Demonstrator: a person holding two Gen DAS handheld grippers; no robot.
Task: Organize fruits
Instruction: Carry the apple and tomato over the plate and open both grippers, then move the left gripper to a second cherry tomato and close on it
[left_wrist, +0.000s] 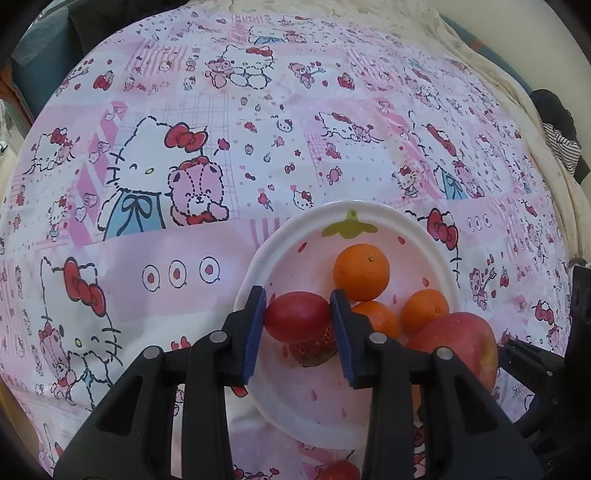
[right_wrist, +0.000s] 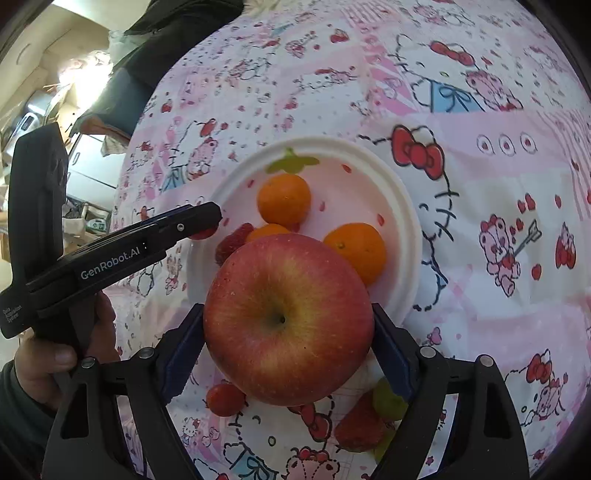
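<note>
A white plate (left_wrist: 436, 240) with a strawberry print lies on the pink cartoon cloth and holds three oranges (left_wrist: 361, 271) and a strawberry (left_wrist: 314, 350). My left gripper (left_wrist: 297, 314) is shut on a small red fruit (left_wrist: 297, 315) above the plate's left side. My right gripper (right_wrist: 288, 328) is shut on a large red apple (right_wrist: 288, 321) held over the plate's (right_wrist: 399, 206) near edge. The apple also shows at the right of the left wrist view (left_wrist: 458, 339). The left gripper (right_wrist: 207, 223) shows in the right wrist view at the plate's left rim.
Under the right gripper, loose fruits lie on the cloth: a small red fruit (right_wrist: 225, 398), a strawberry (right_wrist: 360, 424) and a green grape (right_wrist: 386, 400). Another red fruit (left_wrist: 341, 470) lies near the plate. Dark clothing (left_wrist: 557, 118) sits at the cloth's far right.
</note>
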